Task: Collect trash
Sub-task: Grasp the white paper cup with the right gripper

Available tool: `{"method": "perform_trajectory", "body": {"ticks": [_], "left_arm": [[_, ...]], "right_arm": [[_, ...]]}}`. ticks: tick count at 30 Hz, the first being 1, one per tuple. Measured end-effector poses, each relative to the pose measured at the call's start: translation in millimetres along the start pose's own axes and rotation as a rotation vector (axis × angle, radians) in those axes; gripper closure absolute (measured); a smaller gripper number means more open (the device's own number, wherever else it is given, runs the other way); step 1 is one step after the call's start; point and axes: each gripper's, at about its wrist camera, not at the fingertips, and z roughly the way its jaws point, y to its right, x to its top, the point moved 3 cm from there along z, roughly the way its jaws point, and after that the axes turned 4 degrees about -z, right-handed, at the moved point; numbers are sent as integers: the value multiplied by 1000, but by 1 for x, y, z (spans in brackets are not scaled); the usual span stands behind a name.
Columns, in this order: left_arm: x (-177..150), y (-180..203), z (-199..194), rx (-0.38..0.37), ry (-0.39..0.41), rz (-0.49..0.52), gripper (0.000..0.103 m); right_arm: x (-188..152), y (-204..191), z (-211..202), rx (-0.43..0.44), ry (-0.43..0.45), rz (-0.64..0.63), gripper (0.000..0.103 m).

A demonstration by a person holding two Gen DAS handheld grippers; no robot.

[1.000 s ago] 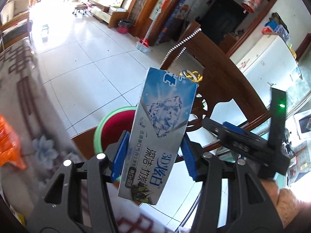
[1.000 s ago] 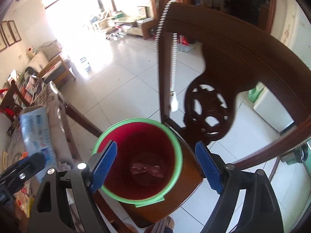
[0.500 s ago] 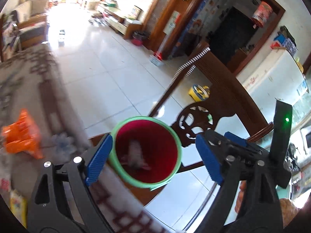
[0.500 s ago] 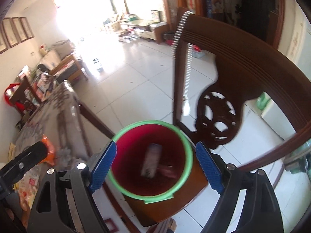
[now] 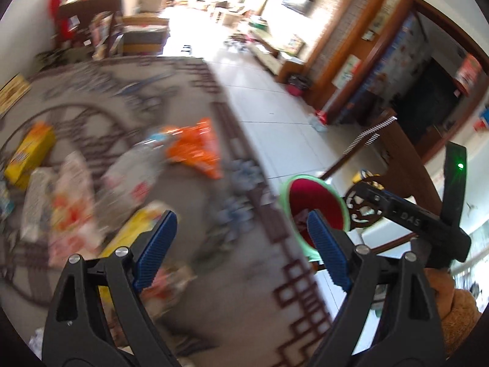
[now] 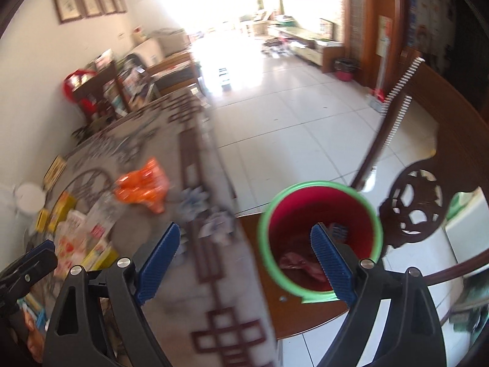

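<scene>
My left gripper (image 5: pixel 240 223) stands open and empty above the patterned tablecloth (image 5: pixel 244 299). Blurred litter lies ahead of it: an orange wrapper (image 5: pixel 195 150), white packets (image 5: pixel 70 211), and a yellow box (image 5: pixel 134 229) by the left finger. The red bin with a green rim (image 5: pixel 302 178) sits to the right, off the table's edge. My right gripper (image 6: pixel 244 232) is opening with nothing between its jaws, straddling the table edge and the bin (image 6: pixel 318 183). Inside the bin lie pink scraps (image 6: pixel 295 261) and a bluish box (image 6: pixel 337 231). The orange wrapper (image 6: pixel 142 183) lies ahead on the left.
The bin stands on the seat of a carved wooden chair (image 6: pixel 458 140), whose back rises behind it. Another yellow box (image 5: pixel 30 153) lies at the table's far left. White tiled floor (image 6: pixel 290 116) stretches beyond the table edge, and shelves line the far wall.
The left gripper let go of the blue-and-white box, which dropped into the bin. Both grippers then swung left from above the bin toward the littered table.
</scene>
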Motion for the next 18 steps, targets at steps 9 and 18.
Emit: {"method": "perform_trajectory", "body": {"ticks": [9, 18], "left_arm": [[-12, -94, -62, 106, 57, -89, 18], [-33, -189, -107, 235, 60, -206, 18]], "right_arm": [[-31, -117, -2, 141, -74, -245, 18], [-108, -230, 33, 411, -371, -467, 17]]}}
